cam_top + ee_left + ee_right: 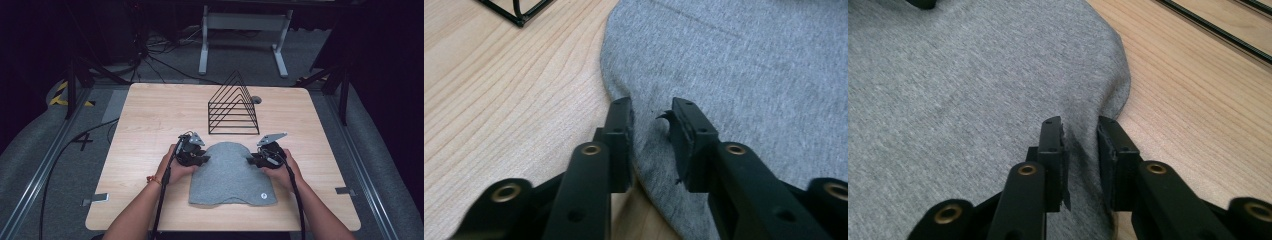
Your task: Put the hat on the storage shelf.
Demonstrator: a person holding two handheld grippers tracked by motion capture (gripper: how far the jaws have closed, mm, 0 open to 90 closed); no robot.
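Grey beanie (pixel 231 172) is lying flat on the near half of the wooden table (pixel 150 125), crown end pointing away toward the black wire rack (pixel 233 107), cuff with its little round tag toward the person. Both grippers are at its edges about level with each other. The left gripper (pixel 651 117) has its jaws parted a bit, straddling the left hem with fabric bunching up between them, so it's closing in but I wouldn't call it a firm pinch yet. The right gripper (pixel 1080 132) is the same story on the right hem: jaws slightly apart with a small ridge of knit rising in the gap.

My take on doing this grab well: get both layers of the knit deep between the pads before squeezing, not just the top skin, or it'll peel open when lifted. Close both sides together and keep them level so the hat doesn't twist. The rack sits just beyond the crown, so lift up before moving forward.
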